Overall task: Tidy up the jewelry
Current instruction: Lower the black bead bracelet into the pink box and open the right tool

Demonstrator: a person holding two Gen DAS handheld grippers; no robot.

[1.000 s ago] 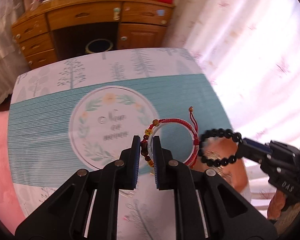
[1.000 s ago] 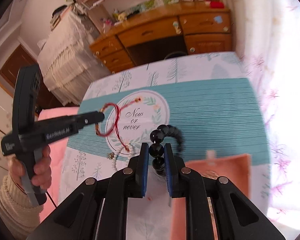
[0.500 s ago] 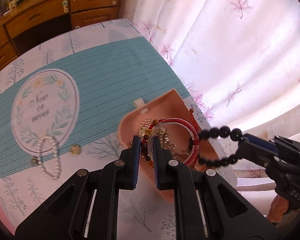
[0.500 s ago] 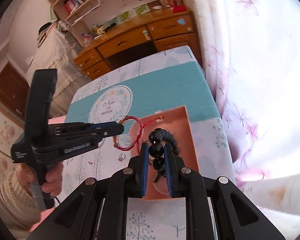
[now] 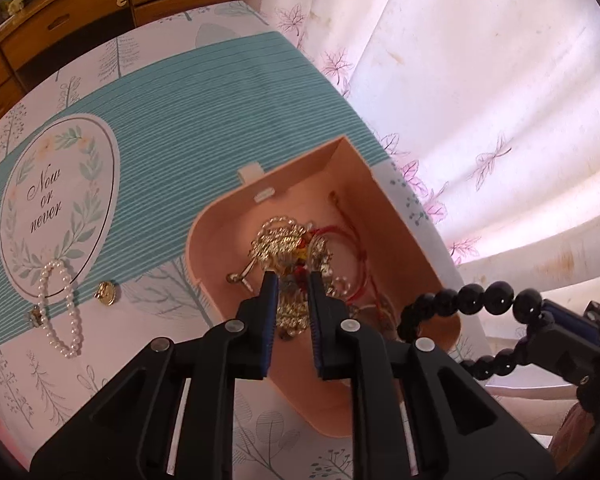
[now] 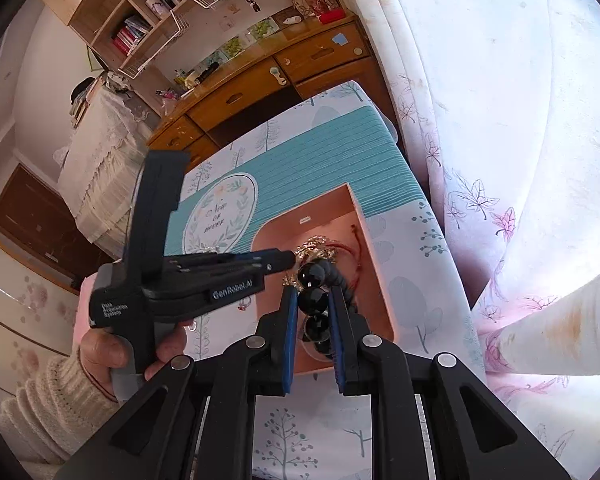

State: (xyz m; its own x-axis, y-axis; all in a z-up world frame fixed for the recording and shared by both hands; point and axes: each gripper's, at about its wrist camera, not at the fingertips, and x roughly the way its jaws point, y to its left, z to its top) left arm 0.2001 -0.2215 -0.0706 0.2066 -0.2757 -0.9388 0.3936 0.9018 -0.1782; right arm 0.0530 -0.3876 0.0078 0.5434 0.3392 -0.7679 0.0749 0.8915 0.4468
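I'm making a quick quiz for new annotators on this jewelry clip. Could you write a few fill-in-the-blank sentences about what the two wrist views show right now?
1. The right gripper is shut on a bracelet of round ____ beads.
2. The left gripper is poised over the open ____ box.
3. The pearl bracelet lies on the ____, outside the box.
4. The oval print on the tablecloth reads "Now or ____".

Missing words: black; pink; tablecloth; never
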